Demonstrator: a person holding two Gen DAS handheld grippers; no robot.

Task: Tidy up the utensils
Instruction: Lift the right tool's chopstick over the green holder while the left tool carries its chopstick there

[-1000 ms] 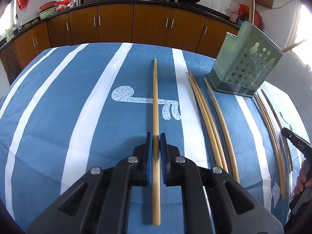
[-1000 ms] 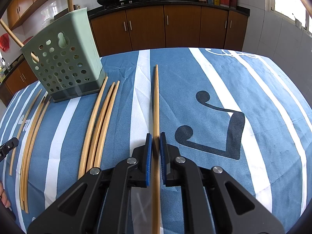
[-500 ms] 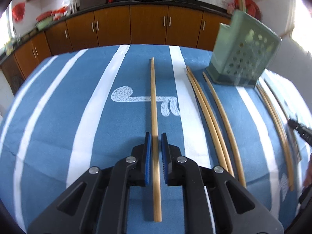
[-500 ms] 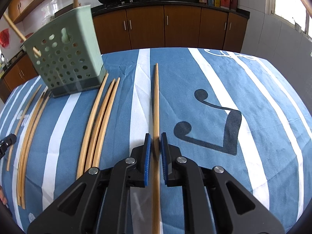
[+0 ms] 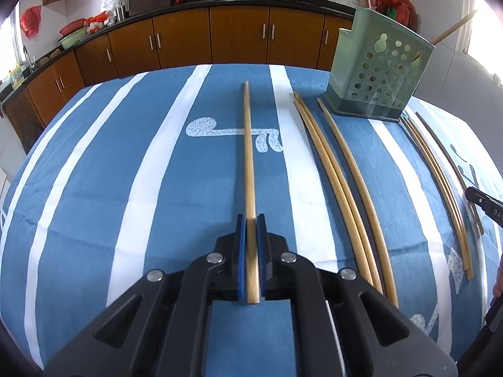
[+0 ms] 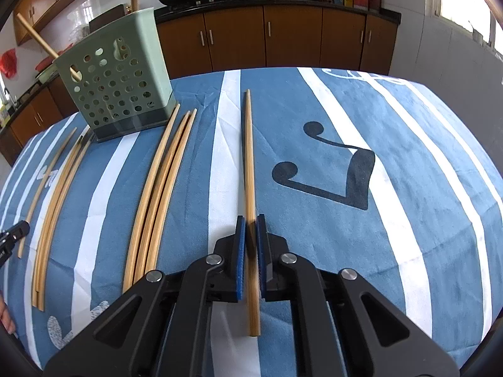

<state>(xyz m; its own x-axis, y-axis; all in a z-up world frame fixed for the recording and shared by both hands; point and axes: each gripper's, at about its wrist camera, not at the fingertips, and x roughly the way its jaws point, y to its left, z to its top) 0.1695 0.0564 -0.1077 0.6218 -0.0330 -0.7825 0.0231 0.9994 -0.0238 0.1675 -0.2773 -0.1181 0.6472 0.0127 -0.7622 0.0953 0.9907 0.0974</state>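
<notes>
My left gripper is shut on a bamboo chopstick that points forward over the blue striped tablecloth. My right gripper is shut on another bamboo chopstick, also pointing forward. A green perforated utensil holder stands at the far right in the left wrist view and at the far left in the right wrist view, with chopsticks leaning in it. Several loose chopsticks lie between the grippers and also show in the right wrist view.
More chopsticks lie beyond the holder, and show in the right wrist view. The tip of the other gripper shows at the right edge. Brown kitchen cabinets run behind the table.
Both grippers have lifted slightly with their chopsticks; the chopsticks' rear ends now sit higher between the jaws. The holder looks a little closer.
</notes>
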